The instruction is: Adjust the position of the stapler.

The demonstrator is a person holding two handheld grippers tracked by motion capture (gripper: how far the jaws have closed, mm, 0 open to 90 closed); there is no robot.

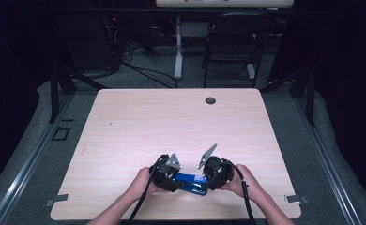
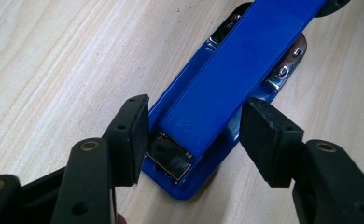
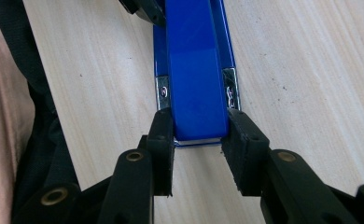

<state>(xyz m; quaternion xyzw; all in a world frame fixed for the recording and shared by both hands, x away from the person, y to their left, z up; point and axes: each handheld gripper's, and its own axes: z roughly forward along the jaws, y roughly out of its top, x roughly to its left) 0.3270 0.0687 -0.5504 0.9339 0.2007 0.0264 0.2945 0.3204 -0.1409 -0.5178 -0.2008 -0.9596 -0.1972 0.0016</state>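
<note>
- High view: the wooden table (image 1: 125,122) carries one working thing, a blue stapler (image 1: 190,179), lying near the person's edge with its long axis running across, from one hand to the other. Nothing else lies close to it.
- High view again: the left gripper (image 1: 168,171) and the right gripper (image 1: 214,169) come at the stapler from opposite ends and face each other along that axis. Each is about equally near to its own end, so neither hand has the advantage; the stapler lies straight ahead of both pairs of jaws.
- Right gripper view: the right gripper (image 3: 198,135) has the hinge end of the stapler (image 3: 196,70) between its jaws. The pads sit against both sides of the blue top arm, so it looks like a narrow grip on that end, with the body running straight away from the camera.
- Left gripper view: the left gripper (image 2: 194,135) straddles the front, staple-exit end of the stapler (image 2: 231,79). The left pad is right beside the base and may be touching it; the right pad stands clear, with table showing in the gap. The jaws are half-wide and not yet clamped.
- Judgement: the coming move turns on the left jaws closing squarely across the stapler's width. From this camera the stapler's axis runs up and to the right, somewhat skewed to the jaws, so the front end may swing as they close.
</note>
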